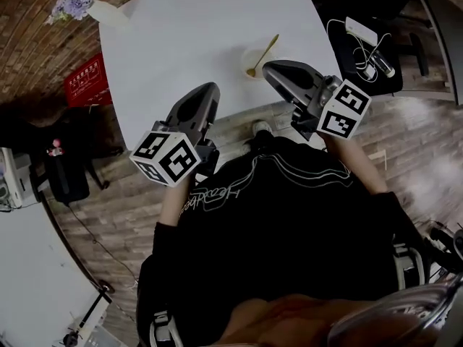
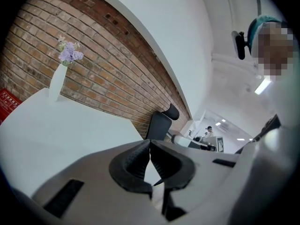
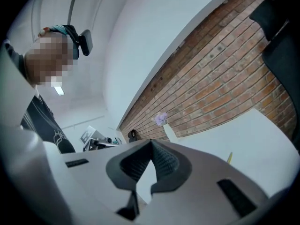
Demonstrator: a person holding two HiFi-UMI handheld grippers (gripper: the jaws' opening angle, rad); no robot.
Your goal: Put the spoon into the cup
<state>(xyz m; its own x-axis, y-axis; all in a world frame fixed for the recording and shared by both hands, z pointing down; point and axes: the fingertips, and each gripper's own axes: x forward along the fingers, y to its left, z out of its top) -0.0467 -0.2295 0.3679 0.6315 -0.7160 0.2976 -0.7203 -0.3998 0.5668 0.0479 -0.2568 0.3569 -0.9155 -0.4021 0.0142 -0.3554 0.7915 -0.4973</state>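
Leaning in the cup point(image 1: 245, 58) is the spoon point(image 1: 265, 50) — left hand-held gripper point(image 1: 206, 88) and right hand-held gripper point(image 1: 272, 68) clenched, empty.

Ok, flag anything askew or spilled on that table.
Nothing stands out. The gold metal spoon leans in the pale round cup, the white vase of purple flowers stands upright, and the white table shows no spill.

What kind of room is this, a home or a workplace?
Likely an office or studio: a brick wall, a white table with a vase of flowers, and an office chair beyond.
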